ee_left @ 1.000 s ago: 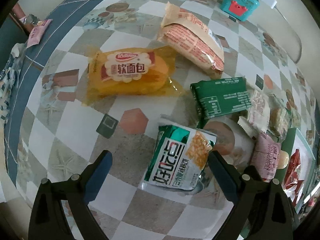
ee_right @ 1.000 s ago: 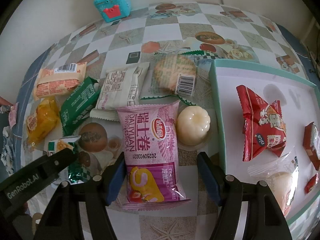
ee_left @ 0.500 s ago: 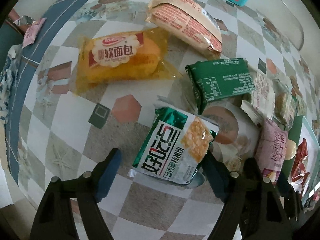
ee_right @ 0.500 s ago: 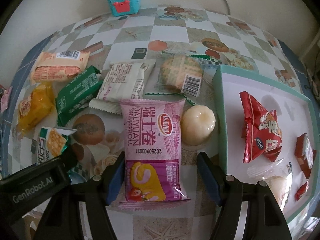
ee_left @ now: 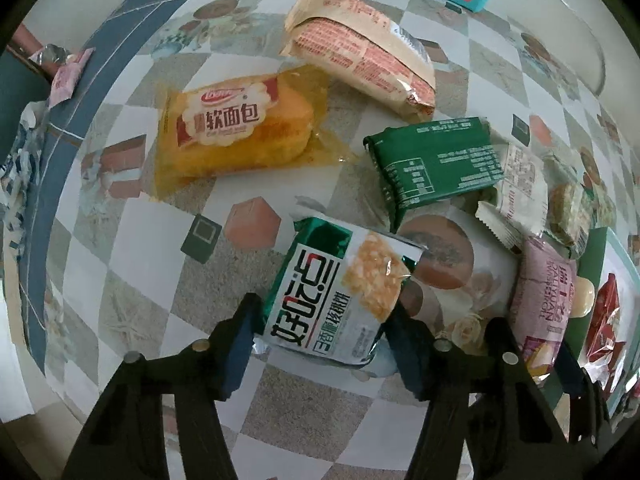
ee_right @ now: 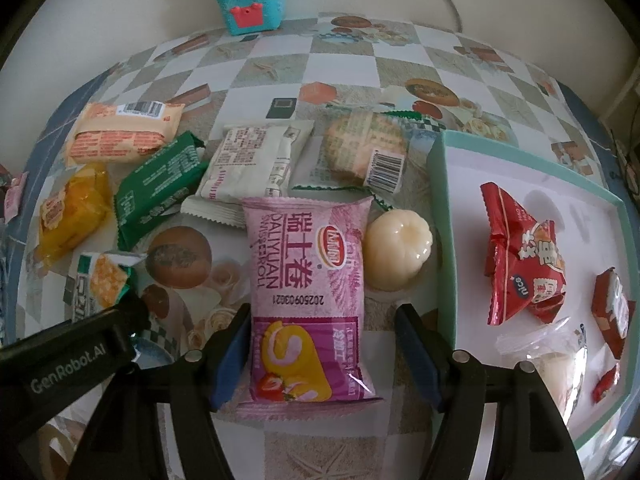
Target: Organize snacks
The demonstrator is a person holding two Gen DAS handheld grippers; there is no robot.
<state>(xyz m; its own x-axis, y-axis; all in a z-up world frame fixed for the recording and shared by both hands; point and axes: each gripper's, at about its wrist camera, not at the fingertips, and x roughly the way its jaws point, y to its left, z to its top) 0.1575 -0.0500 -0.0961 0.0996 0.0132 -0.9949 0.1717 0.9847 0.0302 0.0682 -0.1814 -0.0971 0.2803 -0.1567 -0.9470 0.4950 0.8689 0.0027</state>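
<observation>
A green-and-white cracker packet lies on the checked tablecloth between the fingers of my left gripper. Its jaws are closing, and both blue pads touch the packet's sides. The same packet shows at the lower left of the right wrist view, beside the left gripper's black body. My right gripper is open, straddling a pink Swiss-roll packet; the left pad is at the packet's edge and a gap remains on the right. A teal-rimmed white tray to the right holds red packets.
Loose snacks lie behind: a yellow bread packet, an orange-beige packet, a dark green packet, a white packet, a round cracker packet and a pale jelly cup. A teal box stands by the wall.
The left gripper's jaws have narrowed from wide open until they meet the cracker packet's sides, and it has shifted slightly over the table. The right gripper has stayed over the pink packet.
</observation>
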